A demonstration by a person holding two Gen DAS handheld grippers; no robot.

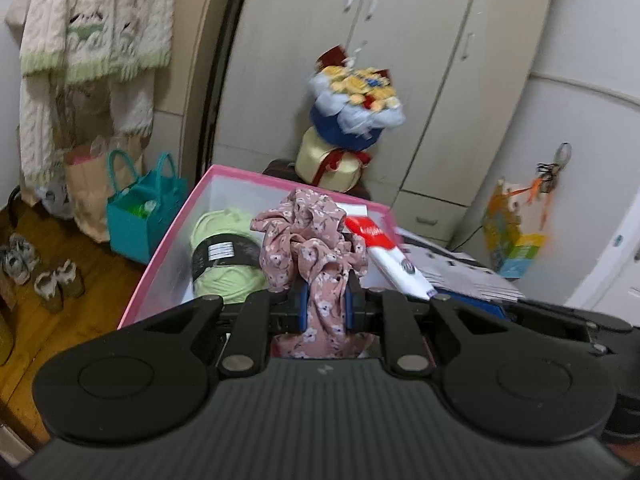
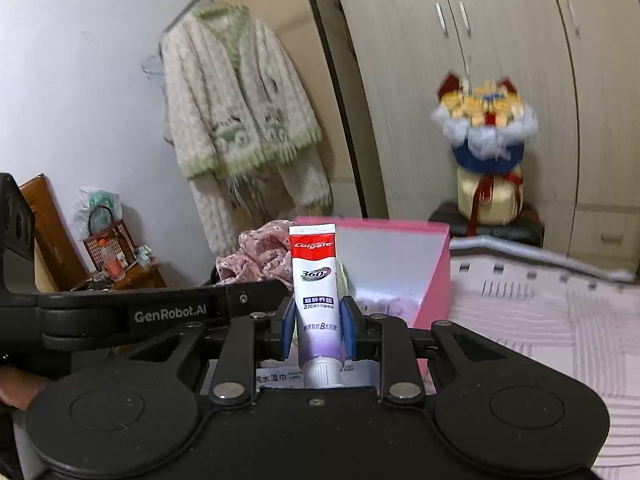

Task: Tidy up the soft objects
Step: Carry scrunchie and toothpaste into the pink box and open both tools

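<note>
Right then, a pink box (image 1: 168, 248) sat by the wardrobe (image 1: 420, 80), with a green yarn ball (image 1: 228, 252) lying inside. Above it, the left hand-held gripper (image 1: 326, 308) was clenched on a floral cloth (image 1: 312, 240), bunched up over the box. Alongside, the right hand-held gripper (image 2: 318, 330) pinched a toothpaste tube (image 2: 316, 280), upright, cap downward.

1. Pink floral cloth (image 1: 316, 240): crumpled and bunched, pinched between jaws, its upper part piled above the pink-rimmed box (image 1: 168, 236).
2. Green yarn skein (image 1: 224, 256): pale green with a black label band, lying inside the box, beside the cloth.
3. Toothpaste tube (image 2: 318, 292): red, white and purple, upright between jaws, cap end nearest the camera.
</note>
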